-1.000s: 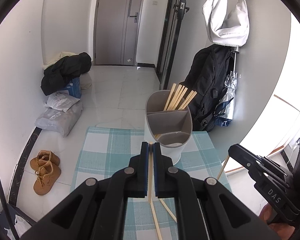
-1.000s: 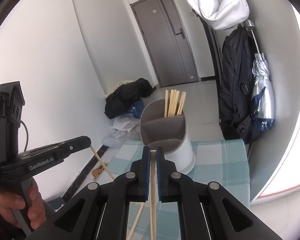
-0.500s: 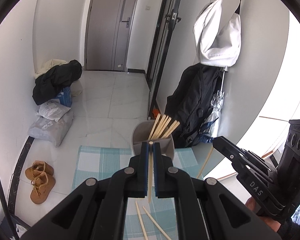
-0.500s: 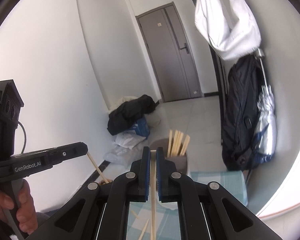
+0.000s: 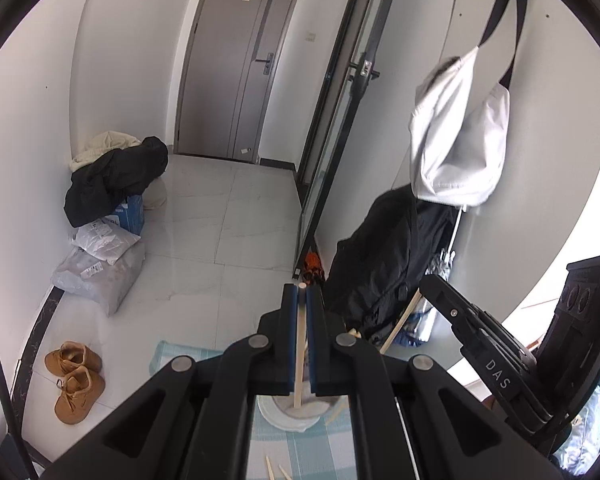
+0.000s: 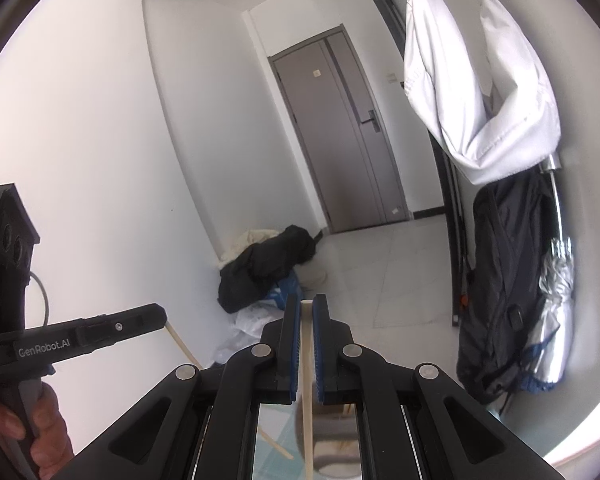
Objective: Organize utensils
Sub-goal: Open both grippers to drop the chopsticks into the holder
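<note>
Each gripper is pinching one chopstick: the left gripper (image 5: 300, 292) and the right gripper (image 6: 306, 308) are holding them upright above the holder (image 5: 288, 416), probably for dropping in.

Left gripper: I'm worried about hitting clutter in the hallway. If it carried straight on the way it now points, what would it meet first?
Judging from its own view, the left gripper, shut on a chopstick, aims past the table toward the black backpack and the floor beside it; depth is unclear.
</note>
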{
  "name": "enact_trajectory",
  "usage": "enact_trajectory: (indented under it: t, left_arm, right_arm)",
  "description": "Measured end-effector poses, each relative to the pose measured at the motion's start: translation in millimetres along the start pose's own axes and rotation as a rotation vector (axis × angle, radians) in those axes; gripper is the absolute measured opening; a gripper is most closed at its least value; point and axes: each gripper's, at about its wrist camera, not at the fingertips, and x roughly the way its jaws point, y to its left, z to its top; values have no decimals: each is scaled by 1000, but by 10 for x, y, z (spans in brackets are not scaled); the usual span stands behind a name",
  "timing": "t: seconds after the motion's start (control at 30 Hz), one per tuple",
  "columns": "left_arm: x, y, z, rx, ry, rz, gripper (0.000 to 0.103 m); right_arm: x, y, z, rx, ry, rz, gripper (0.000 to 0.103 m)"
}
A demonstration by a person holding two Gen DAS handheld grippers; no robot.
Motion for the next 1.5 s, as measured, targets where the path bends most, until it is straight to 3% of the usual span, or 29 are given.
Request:
enact_trajectory:
  t: [0.33, 0.7, 0.9, 1.13, 1.23, 1.37, 1.5]
  left_arm:
    - [423, 134, 243, 6, 10, 7, 1]
    - [829, 326, 110, 5, 106, -8, 1]
    - [935, 279, 104, 18, 144, -34, 1]
    - [1004, 293, 120, 14, 197, -38, 2]
    - [1001, 293, 139, 23, 231, -11, 17]
    - [819, 296, 135, 21, 175, 55, 55]
    - [672, 237, 98, 42, 142, 99, 58]
  right_arm:
    - [560, -179, 314, 63, -58, -71, 5]
    - [1006, -493, 15, 148, -16, -109, 5]
    - [1028, -478, -138, 114, 9, -84, 5]
    - [1078, -476, -296, 123, 100, -32, 8]
    - [1013, -533, -328, 142, 123, -27, 9]
    - [800, -594, -332, 179, 130, -34, 14]
    - [589, -555, -295, 175, 114, -35, 31]
